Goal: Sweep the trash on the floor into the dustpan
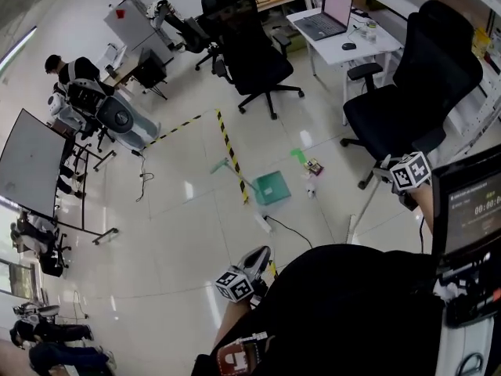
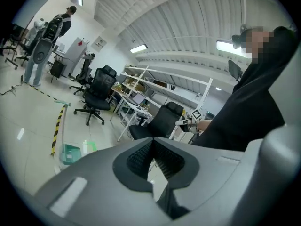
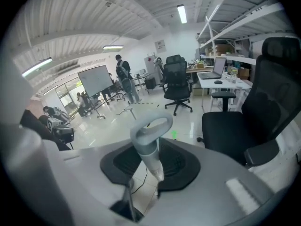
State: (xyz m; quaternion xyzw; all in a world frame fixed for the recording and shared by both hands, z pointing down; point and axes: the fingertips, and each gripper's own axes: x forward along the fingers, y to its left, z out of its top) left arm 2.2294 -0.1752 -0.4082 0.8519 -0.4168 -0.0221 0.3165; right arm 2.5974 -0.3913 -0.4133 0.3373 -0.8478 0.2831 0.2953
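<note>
A green dustpan [image 1: 272, 187] lies on the white floor, its long handle [image 1: 227, 163] angled away to the left. Small bits of trash [image 1: 313, 167] lie just right of it, with a green scrap [image 1: 297, 153] beyond. My right gripper [image 1: 391, 172] is shut on the grey looped broom handle [image 3: 150, 142], and the thin broom stick [image 1: 362, 210] runs down toward the floor. My left gripper [image 1: 256, 258] hangs low near my body, shut and empty, well short of the dustpan [image 2: 70, 153]. The broom's head is hidden by my body.
Black office chairs [image 1: 407, 92] [image 1: 254, 57] stand right of and beyond the trash. A white desk with a laptop [image 1: 333, 18] is at the back. Yellow-black tape [image 1: 231, 151] crosses the floor. A cable and power strip [image 1: 263, 223] lie near the dustpan. People and a whiteboard [image 1: 27, 167] are at the left.
</note>
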